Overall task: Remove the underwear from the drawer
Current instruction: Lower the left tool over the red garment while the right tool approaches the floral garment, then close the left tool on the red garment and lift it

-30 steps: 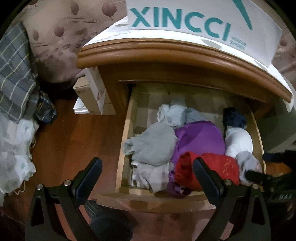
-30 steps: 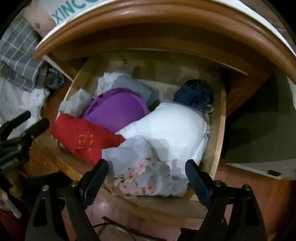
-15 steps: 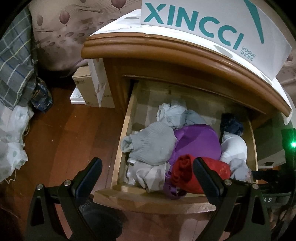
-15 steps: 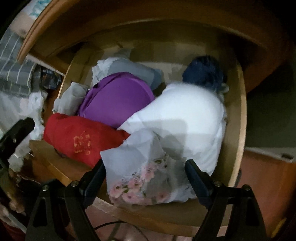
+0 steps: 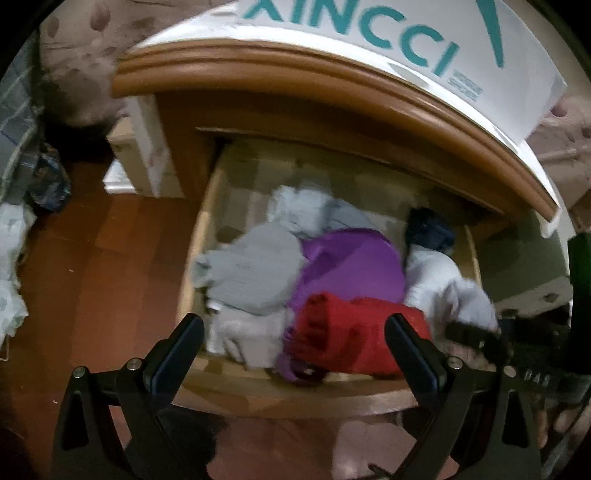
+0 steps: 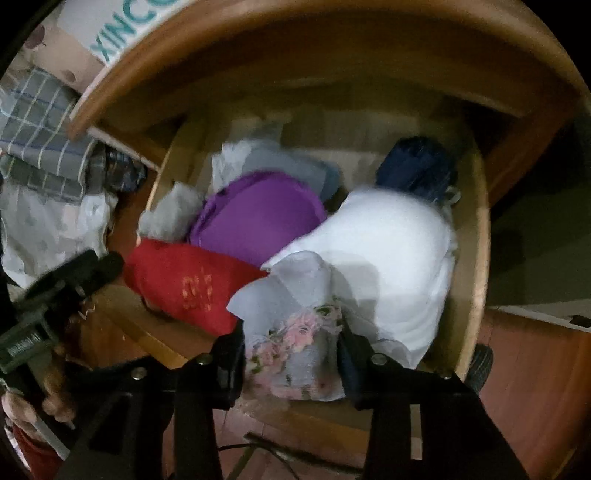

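Two grippers: both point down at the open wooden drawer (image 6: 476, 236) full of folded clothes.
Right gripper (image 6: 291, 354): its jaws are closing on the pale underwear with pink flowers (image 6: 291, 343), and the black fingers (image 6: 231, 363) touch the cloth on both sides.
Flowered underwear: it sits at the front edge of the drawer, just in front of the white bundle (image 6: 391, 251) (the picture is a bit blurry).
Left gripper (image 5: 293, 345): its jaws stand wide apart over the drawer front, with nothing held between them.
Red piece (image 5: 354, 332): it lies at the front, touching the purple piece (image 5: 351, 266) behind it.
Grey pieces (image 5: 255, 273): they fill the left side of the drawer.
Dark blue piece (image 5: 428, 229): it is at the back right, behind the white bundle.
Nightstand top (image 5: 295, 77): a white shoe box with teal letters (image 5: 406, 29) rests on it.
Floor (image 5: 92, 277): red-brown wood.
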Available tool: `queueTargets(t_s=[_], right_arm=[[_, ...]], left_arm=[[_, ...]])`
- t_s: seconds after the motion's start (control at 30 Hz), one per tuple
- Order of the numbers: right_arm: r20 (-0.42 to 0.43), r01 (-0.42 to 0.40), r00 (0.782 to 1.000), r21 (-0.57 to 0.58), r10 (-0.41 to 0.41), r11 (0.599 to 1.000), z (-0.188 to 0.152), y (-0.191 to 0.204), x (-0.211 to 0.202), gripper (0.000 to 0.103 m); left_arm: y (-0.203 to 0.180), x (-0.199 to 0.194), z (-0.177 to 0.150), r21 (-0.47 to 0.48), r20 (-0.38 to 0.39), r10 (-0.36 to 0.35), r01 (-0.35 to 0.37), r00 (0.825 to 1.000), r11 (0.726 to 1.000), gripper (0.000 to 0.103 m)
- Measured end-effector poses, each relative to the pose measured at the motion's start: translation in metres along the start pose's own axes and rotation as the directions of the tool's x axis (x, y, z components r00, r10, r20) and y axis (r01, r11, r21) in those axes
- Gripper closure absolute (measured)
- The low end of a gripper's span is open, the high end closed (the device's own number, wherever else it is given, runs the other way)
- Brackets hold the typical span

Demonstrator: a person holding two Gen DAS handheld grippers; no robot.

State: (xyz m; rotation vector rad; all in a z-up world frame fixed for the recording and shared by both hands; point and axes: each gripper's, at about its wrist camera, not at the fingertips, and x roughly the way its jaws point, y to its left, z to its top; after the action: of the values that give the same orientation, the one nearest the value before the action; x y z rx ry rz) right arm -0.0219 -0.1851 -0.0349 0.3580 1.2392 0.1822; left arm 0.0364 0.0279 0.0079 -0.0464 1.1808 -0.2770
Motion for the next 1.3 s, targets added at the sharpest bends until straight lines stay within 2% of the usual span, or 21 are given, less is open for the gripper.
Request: queueTargets(t_s=[0.07, 0.23, 0.33, 0.6, 0.8, 0.83, 0.87, 0.93, 1.03, 1.17, 1.3], right_arm=[[0.031, -0.006, 0.999, 0.013, 0.006, 1.000, 0.002, -0.005, -0.009, 0.062], [0.097, 0.024, 0.995, 0.053, -0.029, 0.998, 0.006, -0.019, -0.027, 0.062], [0.117, 0.022, 0.993, 0.083, -0.031, 0.996, 0.008, -0.029, -0.032, 0.062], [0.141, -0.004, 0.990, 0.134, -0.015, 0.991, 0.008, -0.046, -0.044, 0.062], [0.158, -0.002, 0.987, 0.143, -0.021, 0.990, 0.007, -0.048, -0.047, 0.062], [0.156, -0.003, 0.988, 0.143, -0.020, 0.990, 0.007, -0.049, -0.047, 0.062], [0.154, -0.004, 0.988, 0.144, -0.019, 0.990, 0.007, -0.049, -0.047, 0.062], [0.152, -0.007, 0.988, 0.145, -0.015, 0.989, 0.007, -0.049, -0.046, 0.062], [0.153, -0.010, 0.988, 0.147, -0.012, 0.989, 0.007, -0.050, -0.046, 0.062], [0.151, -0.013, 0.989, 0.145, -0.009, 0.989, 0.007, -0.049, -0.046, 0.062], [0.152, -0.014, 0.988, 0.148, -0.008, 0.989, 0.006, -0.050, -0.047, 0.062]], left_arm=[[-0.004, 0.002, 0.000, -0.009, -0.020, -0.035, 0.035, 0.999, 0.999, 0.005], [-0.012, 0.013, 0.007, -0.059, -0.095, -0.060, 0.055, 0.994, 0.997, 0.005], [-0.025, 0.022, 0.011, -0.001, -0.127, -0.030, 0.030, 0.991, 1.000, 0.005], [-0.039, 0.054, 0.011, 0.017, -0.184, 0.062, -0.060, 0.981, 0.998, 0.005], [-0.042, 0.066, 0.007, -0.005, -0.188, 0.058, -0.060, 0.981, 0.998, 0.006], [-0.041, 0.067, 0.007, -0.022, -0.186, 0.065, -0.071, 0.980, 0.997, 0.011], [-0.040, 0.068, 0.006, -0.033, -0.189, 0.060, -0.067, 0.980, 0.997, 0.024], [-0.040, 0.066, 0.005, -0.058, -0.188, 0.060, -0.072, 0.980, 0.996, 0.037], [-0.042, 0.059, 0.008, -0.047, -0.172, 0.078, -0.087, 0.982, 0.995, 0.074], [-0.037, 0.049, 0.010, -0.078, -0.177, 0.032, -0.047, 0.984, 0.996, 0.079], [-0.042, 0.030, 0.007, -0.045, -0.142, 0.029, -0.036, 0.989, 0.998, 0.081]])
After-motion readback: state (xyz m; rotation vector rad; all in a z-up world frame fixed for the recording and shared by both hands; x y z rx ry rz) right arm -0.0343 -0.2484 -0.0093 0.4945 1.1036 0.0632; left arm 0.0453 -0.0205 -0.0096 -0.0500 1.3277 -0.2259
